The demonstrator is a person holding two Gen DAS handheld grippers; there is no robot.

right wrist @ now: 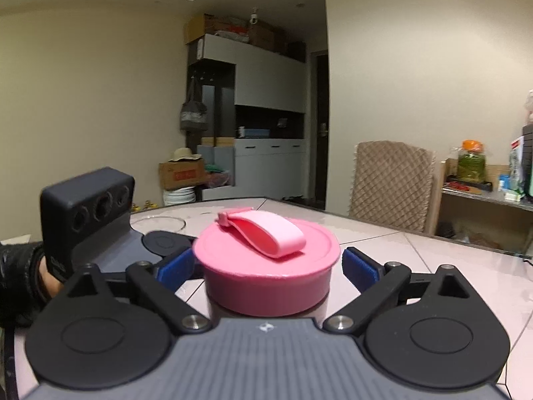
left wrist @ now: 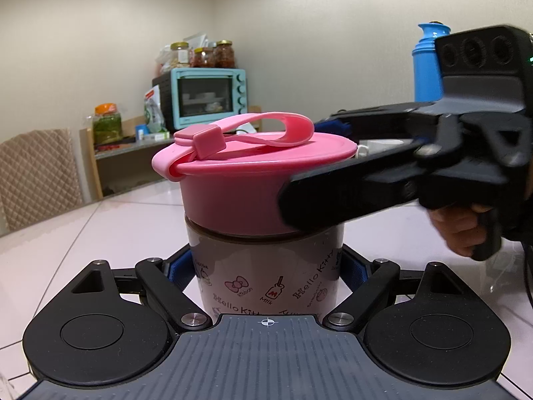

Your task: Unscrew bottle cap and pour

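A Hello Kitty bottle (left wrist: 266,273) with a pink screw cap (left wrist: 246,180) and a pink strap loop stands upright on the table. My left gripper (left wrist: 266,266) is shut on the bottle's body, blue pads against both sides. My right gripper (right wrist: 268,266) comes in from the right in the left wrist view (left wrist: 319,173), level with the cap (right wrist: 269,266). Its jaws straddle the cap; the left pad looks to touch it, a small gap shows at the right pad (right wrist: 361,268). The left gripper's body (right wrist: 86,206) shows at the left of the right wrist view.
The bottle stands on a pale tiled table (left wrist: 83,233). A blue flask (left wrist: 428,63) stands behind at the right. A glass rim (right wrist: 160,223) lies on the table beyond the cap. A quilted chair (right wrist: 393,183), a shelf with jars and a teal oven (left wrist: 210,96) are further off.
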